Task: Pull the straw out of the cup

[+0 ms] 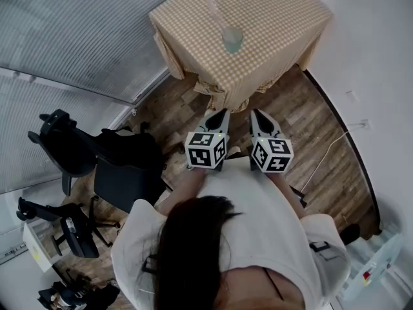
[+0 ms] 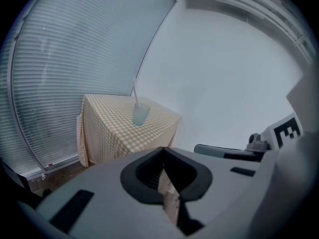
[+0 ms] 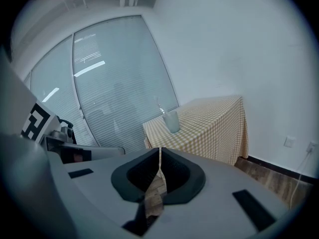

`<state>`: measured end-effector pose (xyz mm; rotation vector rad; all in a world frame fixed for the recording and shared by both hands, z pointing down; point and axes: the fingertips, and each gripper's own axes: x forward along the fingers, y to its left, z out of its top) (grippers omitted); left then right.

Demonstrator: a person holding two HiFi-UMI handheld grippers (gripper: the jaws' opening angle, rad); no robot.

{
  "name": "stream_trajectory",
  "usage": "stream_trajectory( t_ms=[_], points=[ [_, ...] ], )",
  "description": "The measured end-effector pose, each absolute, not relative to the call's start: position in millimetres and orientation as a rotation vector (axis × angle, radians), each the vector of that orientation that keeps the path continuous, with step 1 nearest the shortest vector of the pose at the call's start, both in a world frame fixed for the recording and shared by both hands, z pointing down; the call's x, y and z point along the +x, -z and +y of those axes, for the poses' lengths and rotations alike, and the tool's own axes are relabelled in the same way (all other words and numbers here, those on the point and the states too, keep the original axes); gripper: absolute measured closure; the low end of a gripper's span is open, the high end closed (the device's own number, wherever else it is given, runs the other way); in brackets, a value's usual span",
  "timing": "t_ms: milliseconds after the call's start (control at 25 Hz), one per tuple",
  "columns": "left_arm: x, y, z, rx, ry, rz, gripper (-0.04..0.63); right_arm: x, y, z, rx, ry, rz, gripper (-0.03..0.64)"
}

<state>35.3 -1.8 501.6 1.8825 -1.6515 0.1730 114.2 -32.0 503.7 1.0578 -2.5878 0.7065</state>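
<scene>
A translucent cup is seen standing on the check-clothed counter at the top centre of the head view, with the straw leaning out of it toward the upper left. The left tongs and the right tongs are held side by side at mid-frame, below the counter's near corner and well apart from the cup. Both are closed with nothing between the jaws. A black office chair is seen at the left on the wooden floor.
</scene>
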Motion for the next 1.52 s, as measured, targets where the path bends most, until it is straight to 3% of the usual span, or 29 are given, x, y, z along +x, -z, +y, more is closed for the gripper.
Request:
stream_trajectory(
  t_ms=[1520],
  points=[
    [-61, -502, -166, 1.938, -0.181, -1.547, 0.586, 16, -489, -181, 1.119, -0.669, -2.555, 0.578]
  ],
)
